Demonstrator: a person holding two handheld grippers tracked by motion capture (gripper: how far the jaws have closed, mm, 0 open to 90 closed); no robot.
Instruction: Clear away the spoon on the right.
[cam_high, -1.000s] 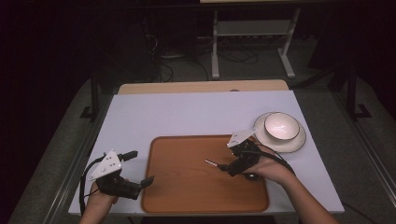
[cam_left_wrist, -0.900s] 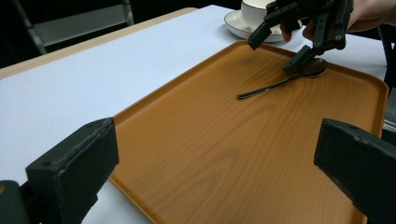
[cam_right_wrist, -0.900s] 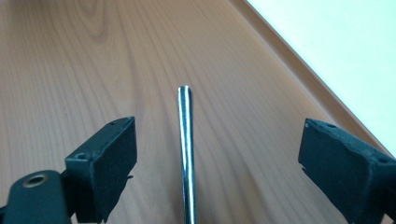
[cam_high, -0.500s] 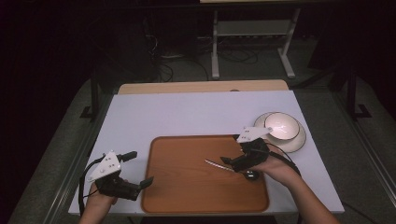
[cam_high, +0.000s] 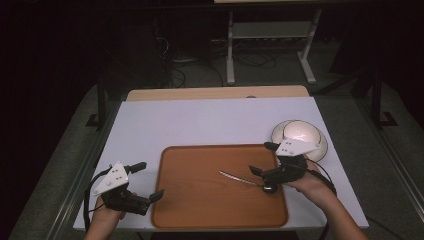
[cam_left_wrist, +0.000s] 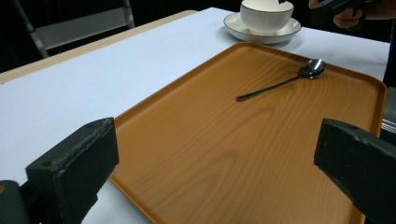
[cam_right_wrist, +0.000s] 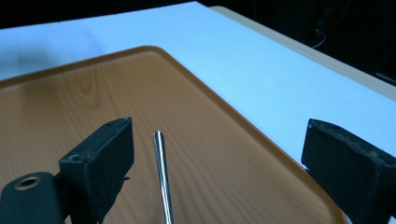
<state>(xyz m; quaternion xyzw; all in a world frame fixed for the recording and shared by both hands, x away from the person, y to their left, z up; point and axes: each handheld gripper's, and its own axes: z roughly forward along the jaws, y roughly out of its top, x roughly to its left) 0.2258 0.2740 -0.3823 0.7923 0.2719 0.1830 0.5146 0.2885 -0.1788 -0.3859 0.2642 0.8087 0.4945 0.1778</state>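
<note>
- Table (cam_high: 210, 120): white top; the brown tray (cam_high: 200, 205) lies at its near middle, the bowl (cam_high: 300, 134) on its saucer just past the tray's far right corner.
- Spoon (cam_high: 243, 179) flat on the tray's right half. Long axis runs left-far to right-near: handle tip toward tray centre, bowl end at the near right, under the right gripper.
- Right gripper (cam_high: 264, 162): jaws wide apart, holding nothing. It hovers over the spoon's bowl end; in the right gripper view the handle (cam_right_wrist: 162, 172) runs up between the jaws, closer to the left one. Clearly the nearer hand.
- Left gripper (cam_high: 150, 180): jaws spread wide, empty, at the tray's near left edge, well apart from the spoon, facing across the tray.
- Judgement: a spoon pickup falls to the right hand, closing across the handle.
</note>
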